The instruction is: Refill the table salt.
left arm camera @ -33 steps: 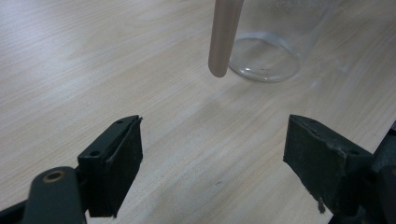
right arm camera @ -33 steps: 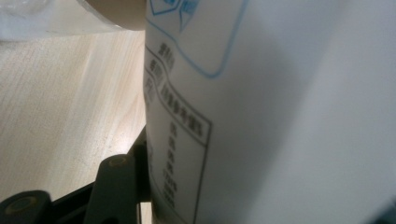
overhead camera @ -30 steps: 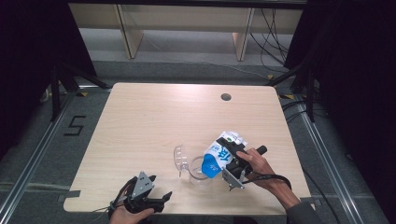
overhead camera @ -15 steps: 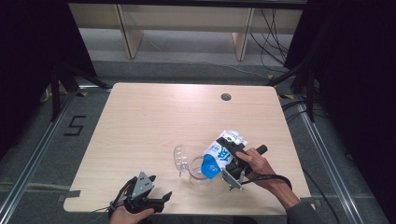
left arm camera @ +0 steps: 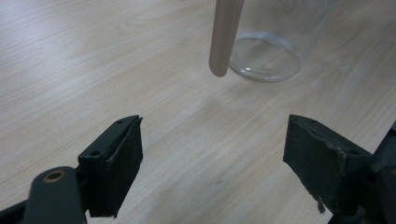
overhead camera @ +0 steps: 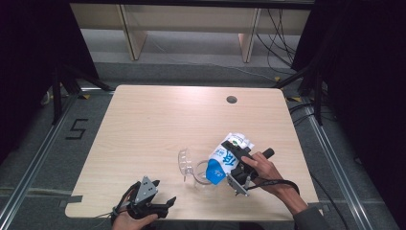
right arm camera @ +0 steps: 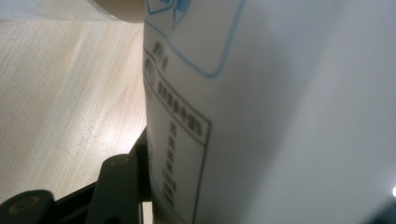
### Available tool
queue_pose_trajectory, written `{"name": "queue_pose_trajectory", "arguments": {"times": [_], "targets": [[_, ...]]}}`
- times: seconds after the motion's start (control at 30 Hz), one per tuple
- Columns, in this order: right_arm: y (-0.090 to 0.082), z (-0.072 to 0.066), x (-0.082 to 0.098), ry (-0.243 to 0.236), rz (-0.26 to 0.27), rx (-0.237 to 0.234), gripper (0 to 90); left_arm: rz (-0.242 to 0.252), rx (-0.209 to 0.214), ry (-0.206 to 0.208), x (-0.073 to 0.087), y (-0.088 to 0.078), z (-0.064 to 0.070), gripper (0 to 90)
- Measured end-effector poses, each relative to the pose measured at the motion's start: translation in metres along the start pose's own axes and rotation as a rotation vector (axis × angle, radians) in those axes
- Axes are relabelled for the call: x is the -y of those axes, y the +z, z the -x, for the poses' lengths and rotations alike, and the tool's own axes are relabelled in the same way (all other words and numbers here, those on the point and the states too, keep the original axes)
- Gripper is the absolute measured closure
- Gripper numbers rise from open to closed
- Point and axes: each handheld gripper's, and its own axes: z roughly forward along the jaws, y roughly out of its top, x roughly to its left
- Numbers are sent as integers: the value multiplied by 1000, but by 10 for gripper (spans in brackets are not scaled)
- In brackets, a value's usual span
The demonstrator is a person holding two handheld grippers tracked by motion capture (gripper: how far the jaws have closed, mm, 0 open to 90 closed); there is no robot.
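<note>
In the high view, the right gripper (overhead camera: 238,167) clamps a white and blue milk carton (overhead camera: 226,157) over the near right part of the wooden table (overhead camera: 158,120). The carton is tipped far over, its long axis running from its white base at the upper right down to its blue top end at the lower left, and that blue end hangs over the mouth of a clear glass pitcher (overhead camera: 193,168) standing just left of the gripper. The left gripper (overhead camera: 152,205) rests at the near left edge of the table, well apart from the carton, its jaws spread with nothing between them. In the left gripper view, the two black jaws stand wide apart over bare wood, and the round base of the pitcher (left arm camera: 266,56) sits ahead of them, with a pale rod-like shape (left arm camera: 224,37) in front of it. In the right gripper view, the carton's (right arm camera: 280,116) printed white side lies pressed against the left jaw, the table (right arm camera: 65,93) behind it.
</note>
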Motion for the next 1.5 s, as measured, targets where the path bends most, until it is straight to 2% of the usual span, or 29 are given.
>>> {"name": "queue_pose_trajectory", "arguments": {"times": [0.03,0.07,0.1,0.13,0.23,0.27,0.33,0.47,0.5,0.53,0.7,0.8,0.87,0.9,0.97,1.0,1.03,1.1,1.13,1.17,1.2,1.33,1.4,1.47,1.5], "targets": [[0,-2,0,29,-8,-3,474,-1,0,0,0,0,0,192],[0,-3,0,32,-12,-2,474,0,0,0,0,0,0,192],[0,-2,0,26,-11,-2,475,0,0,0,0,0,0,192],[0,0,-1,-4,-6,5,476,0,0,-1,0,0,0,192],[-1,0,-1,-2,-8,8,480,1,1,0,0,0,-1,192],[0,1,-1,-19,-1,13,480,2,1,-2,0,0,-1,192],[-1,-1,-1,11,-8,7,480,2,1,-1,0,0,-1,192],[-1,-1,-1,-1,-6,8,480,2,1,-2,0,0,0,192],[0,2,-2,-38,5,17,481,0,1,0,0,0,0,192],[0,3,-2,-44,11,21,481,1,1,-1,0,0,-1,192],[-2,-2,-2,-1,-19,14,482,2,1,0,0,0,-1,192],[-2,-2,-3,-10,-20,15,482,10,4,-7,0,0,0,192],[-2,0,-3,-36,-14,20,483,9,4,-5,0,0,0,192],[-2,-1,-3,-16,-21,16,483,3,0,-2,0,0,-1,192],[-2,1,-3,-45,-18,22,483,11,3,-9,0,0,0,192],[-2,-1,-3,-24,-26,19,483,11,4,-3,0,0,0,192],[-2,1,-4,-54,-17,24,483,11,4,-3,0,0,0,192],[-1,3,-4,-79,-4,29,485,12,2,-8,0,0,0,192],[-1,3,-4,-80,-7,28,485,22,2,-20,0,1,0,192],[-1,3,-4,-82,-6,28,486,14,-2,-11,0,0,0,191],[-1,3,-4,-79,-7,29,487,12,-5,-22,0,0,1,191],[-2,3,-5,-89,-14,35,487,-4,-10,-12,0,-1,0,191],[-2,1,-4,-59,-19,27,488,13,3,-24,0,0,1,191],[-2,0,-5,-36,-33,27,488,-1,-7,-10,0,0,-1,191],[-2,2,-5,-68,-26,34,488,13,-2,-28,0,0,1,191]]}}
